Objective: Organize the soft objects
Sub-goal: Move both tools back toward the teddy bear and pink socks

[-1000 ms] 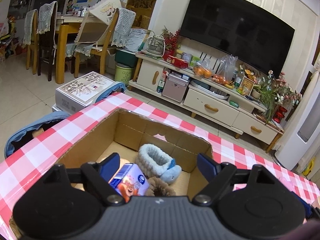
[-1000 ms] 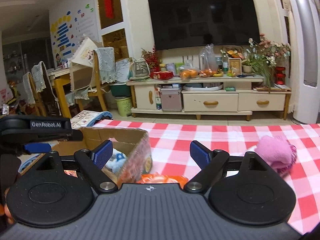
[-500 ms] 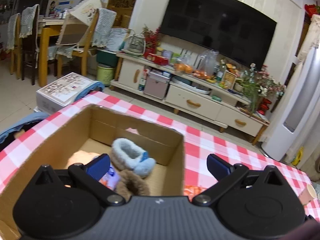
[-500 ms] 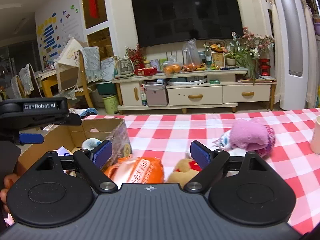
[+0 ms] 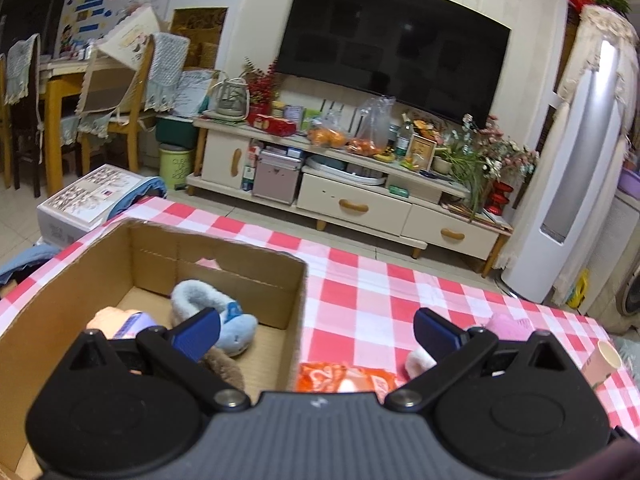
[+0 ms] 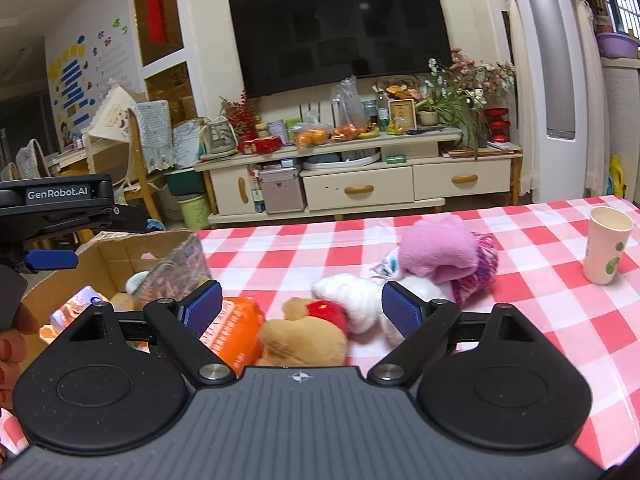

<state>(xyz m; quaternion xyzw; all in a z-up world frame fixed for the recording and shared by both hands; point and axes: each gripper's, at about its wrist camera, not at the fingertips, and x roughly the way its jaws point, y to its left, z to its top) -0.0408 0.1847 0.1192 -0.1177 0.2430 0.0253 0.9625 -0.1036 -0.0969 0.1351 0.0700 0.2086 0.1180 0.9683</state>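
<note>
A cardboard box (image 5: 236, 256) stands on the checked table at left and holds a blue fluffy slipper (image 5: 216, 312), a brown plush piece (image 5: 224, 368) and a printed pack (image 5: 128, 324). My left gripper (image 5: 316, 330) is open and empty over the box's right wall. My right gripper (image 6: 300, 308) is open and empty just above a tan plush toy (image 6: 304, 340), an orange packet (image 6: 236, 328) and a white plush (image 6: 352, 300). A pink soft item (image 6: 440, 252) lies beyond them. The box also shows in the right wrist view (image 6: 120, 256).
A paper cup (image 6: 606, 250) stands on the table at right; it also shows in the left wrist view (image 5: 604, 360). The orange packet (image 5: 344, 378) lies beside the box. A TV cabinet (image 5: 352, 196) and chairs stand beyond the table's far edge.
My left gripper has swung right, from over the box's inside to its right wall. My right gripper has moved right and forward, bringing the plush toys and the cup into view.
</note>
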